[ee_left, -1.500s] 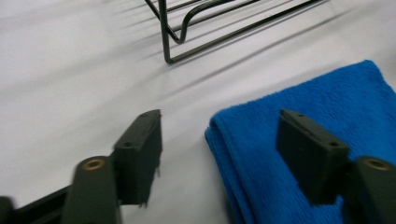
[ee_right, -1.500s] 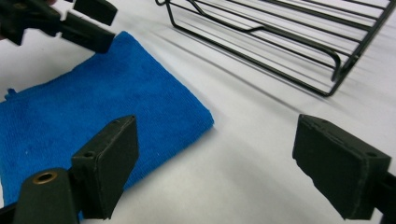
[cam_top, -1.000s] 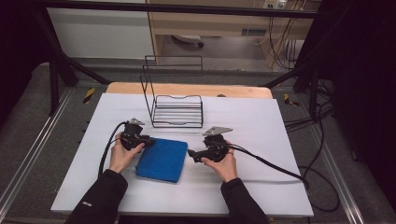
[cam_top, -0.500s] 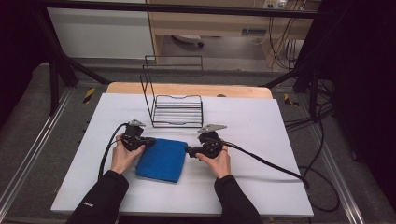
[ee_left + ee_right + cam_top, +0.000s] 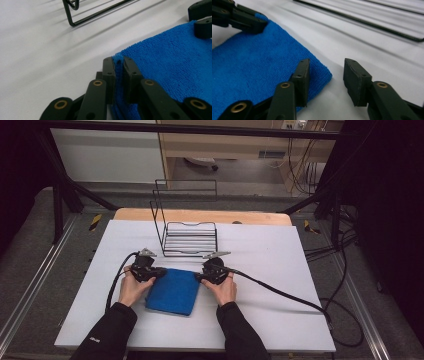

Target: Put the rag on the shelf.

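A folded blue cloth (image 5: 172, 291) lies flat on the white table (image 5: 280, 255). My left gripper (image 5: 159, 272) is shut on the cloth's far left corner, its jaws having just closed there. In the left gripper view the pads pinch that raised corner (image 5: 119, 62) of the cloth (image 5: 170, 67). My right gripper (image 5: 200, 276) sits at the far right corner. Its jaws have just been closing. In the right gripper view the right gripper (image 5: 327, 67) stands open. One jaw rests over the cloth (image 5: 257, 67), the other over bare table, and the corner pokes into the gap unpressed.
A black wire rack (image 5: 187, 227) stands just beyond the cloth toward the table's far edge; its base bars show close by (image 5: 75, 20) (image 5: 362, 22). Each gripper's cable (image 5: 280, 292) trails over the table. A wooden board (image 5: 250, 216) borders the far edge.
My right gripper has slid left to the cloth's far right corner, and its jaws have narrowed. The left hand and the cloth have stayed put.
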Available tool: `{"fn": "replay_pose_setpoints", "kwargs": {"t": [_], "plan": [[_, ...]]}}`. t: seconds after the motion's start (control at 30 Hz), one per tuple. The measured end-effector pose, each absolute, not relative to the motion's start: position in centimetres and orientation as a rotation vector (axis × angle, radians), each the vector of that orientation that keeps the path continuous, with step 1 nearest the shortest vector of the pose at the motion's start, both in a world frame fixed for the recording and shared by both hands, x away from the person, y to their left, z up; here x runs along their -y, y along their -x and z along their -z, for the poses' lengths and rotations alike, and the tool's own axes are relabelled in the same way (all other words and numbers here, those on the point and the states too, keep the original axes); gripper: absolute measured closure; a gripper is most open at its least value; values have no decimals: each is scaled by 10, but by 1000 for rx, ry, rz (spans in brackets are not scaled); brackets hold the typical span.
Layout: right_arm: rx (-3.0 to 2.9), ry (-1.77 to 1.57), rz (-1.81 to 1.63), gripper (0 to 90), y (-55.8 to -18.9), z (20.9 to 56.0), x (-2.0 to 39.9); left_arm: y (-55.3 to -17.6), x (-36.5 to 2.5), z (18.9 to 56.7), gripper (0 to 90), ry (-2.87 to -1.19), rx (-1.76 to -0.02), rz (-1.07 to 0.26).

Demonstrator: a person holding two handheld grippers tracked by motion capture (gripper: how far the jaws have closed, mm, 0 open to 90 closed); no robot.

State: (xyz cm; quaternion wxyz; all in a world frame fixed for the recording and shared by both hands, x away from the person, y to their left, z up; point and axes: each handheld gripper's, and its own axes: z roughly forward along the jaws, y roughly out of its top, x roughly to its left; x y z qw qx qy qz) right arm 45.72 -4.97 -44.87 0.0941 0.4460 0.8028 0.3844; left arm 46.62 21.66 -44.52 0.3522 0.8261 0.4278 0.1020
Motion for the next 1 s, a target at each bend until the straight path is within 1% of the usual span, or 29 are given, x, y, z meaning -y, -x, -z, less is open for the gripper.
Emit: {"fn": "replay_pose_setpoints", "kwargs": {"t": [0.03,0.07,0.13,0.2,0.23,0.27,0.33,0.57,0.73,1.0], "plan": [[-2394,-1338,-1139,634,-457,450,49,-466,-216,445,811,-2138,-1107,-265],[-2394,-1338,-1139,634,-457,450,49,-466,-216,445,811,-2139,-1106,-266],[-2408,-1375,-1162,716,-457,450,48,-466,-216,445,810,-2139,-1106,-266],[-2406,-1391,-1163,732,-458,450,48,-466,-217,445,811,-2138,-1105,-264],[-2410,-1400,-1167,752,-459,450,48,-466,-217,445,811,-2136,-1106,-261],[-2422,-1442,-1175,794,-460,450,48,-467,-217,445,811,-2133,-1108,-257],[-2427,-1476,-1184,827,-461,450,48,-467,-218,446,814,-2121,-1121,-240],[-2428,-1509,-1196,863,-462,448,48,-468,-220,445,839,-2102,-1142,-214],[-2412,-1475,-1223,866,-459,444,49,-464,-222,439,841,-2081,-1129,-243],[-2364,-1355,-1356,866,-448,424,53,-443,-232,417,840,-1993,-1071,-314]]}}
